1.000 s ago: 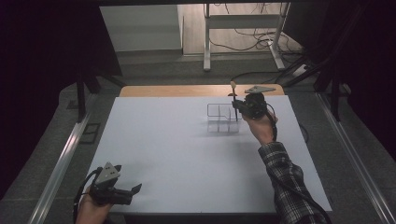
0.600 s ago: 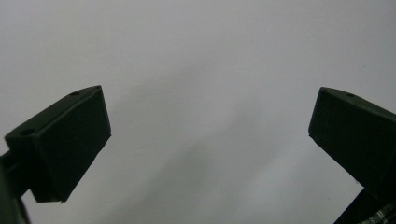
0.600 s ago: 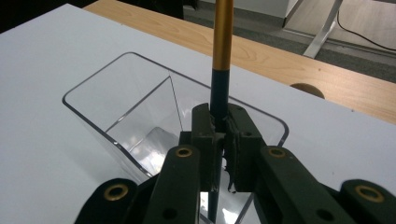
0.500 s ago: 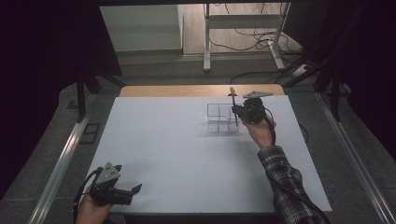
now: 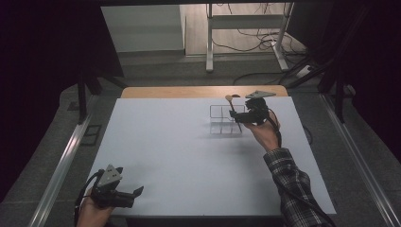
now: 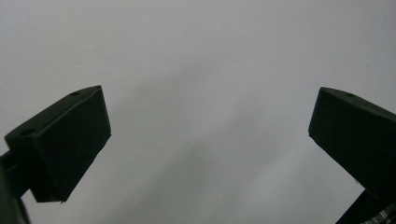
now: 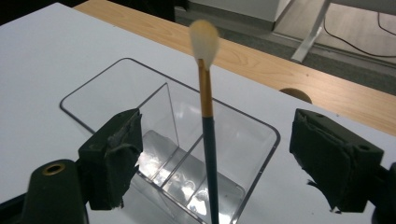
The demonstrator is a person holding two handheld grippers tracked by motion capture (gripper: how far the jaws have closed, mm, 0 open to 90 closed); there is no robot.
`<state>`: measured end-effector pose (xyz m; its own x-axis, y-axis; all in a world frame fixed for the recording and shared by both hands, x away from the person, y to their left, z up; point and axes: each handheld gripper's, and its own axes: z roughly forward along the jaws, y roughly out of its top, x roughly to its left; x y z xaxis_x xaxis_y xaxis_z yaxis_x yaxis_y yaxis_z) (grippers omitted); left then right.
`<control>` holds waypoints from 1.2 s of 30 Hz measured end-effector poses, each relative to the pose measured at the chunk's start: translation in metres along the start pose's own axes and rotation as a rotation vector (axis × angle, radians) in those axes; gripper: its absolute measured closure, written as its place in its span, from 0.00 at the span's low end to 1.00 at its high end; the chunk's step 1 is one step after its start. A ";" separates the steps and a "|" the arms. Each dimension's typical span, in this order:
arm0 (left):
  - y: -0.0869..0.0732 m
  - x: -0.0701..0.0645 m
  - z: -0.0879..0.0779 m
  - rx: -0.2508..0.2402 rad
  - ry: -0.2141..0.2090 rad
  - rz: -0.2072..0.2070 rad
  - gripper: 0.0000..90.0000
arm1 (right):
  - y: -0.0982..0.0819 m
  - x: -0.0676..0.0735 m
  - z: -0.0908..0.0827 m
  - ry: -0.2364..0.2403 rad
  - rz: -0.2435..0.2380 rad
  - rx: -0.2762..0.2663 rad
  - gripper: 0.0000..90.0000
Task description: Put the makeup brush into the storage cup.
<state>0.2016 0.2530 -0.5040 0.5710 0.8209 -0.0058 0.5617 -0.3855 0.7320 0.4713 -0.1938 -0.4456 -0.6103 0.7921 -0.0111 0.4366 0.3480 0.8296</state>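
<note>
Standing upright in a clear divided organizer (image 7: 168,140) at the upper right of the tabletop (image 5: 189,156), a makeup brush (image 7: 206,116) is sitting between the apart right tongs (image 7: 233,158), seemingly already placed, while the left tongs (image 6: 205,140), also apart, are idling at the lower left.

Your left gripper (image 5: 135,193) rests low at the near left edge, jaws spread wide. Your right gripper (image 5: 235,115) is held out far right on an outstretched forearm, jaws apart.
</note>
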 end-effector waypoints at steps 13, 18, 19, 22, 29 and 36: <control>0.000 0.000 0.000 -0.001 0.001 -0.002 0.00 | 0.001 0.001 -0.003 0.014 0.037 0.015 0.03; 0.000 0.000 0.000 -0.003 0.002 -0.004 0.00 | 0.000 0.003 -0.005 0.010 0.020 0.021 0.03; 0.000 0.001 0.000 -0.003 0.002 -0.005 0.00 | 0.000 0.003 -0.006 0.010 0.019 0.022 0.03; 0.000 0.001 -0.001 -0.004 0.004 -0.004 0.00 | -0.001 0.004 -0.009 0.017 0.019 0.023 0.02; 0.000 0.001 -0.001 -0.009 0.004 -0.008 0.00 | -0.004 0.008 -0.016 0.028 0.016 0.025 0.02; 0.000 0.001 -0.002 -0.010 0.007 -0.007 0.00 | -0.007 0.011 -0.021 0.034 -0.007 0.030 0.02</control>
<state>0.2012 0.2545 -0.5028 0.5626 0.8267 -0.0064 0.5600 -0.3753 0.7386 0.4470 -0.1980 -0.4396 -0.6352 0.7724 0.0028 0.4517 0.3685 0.8125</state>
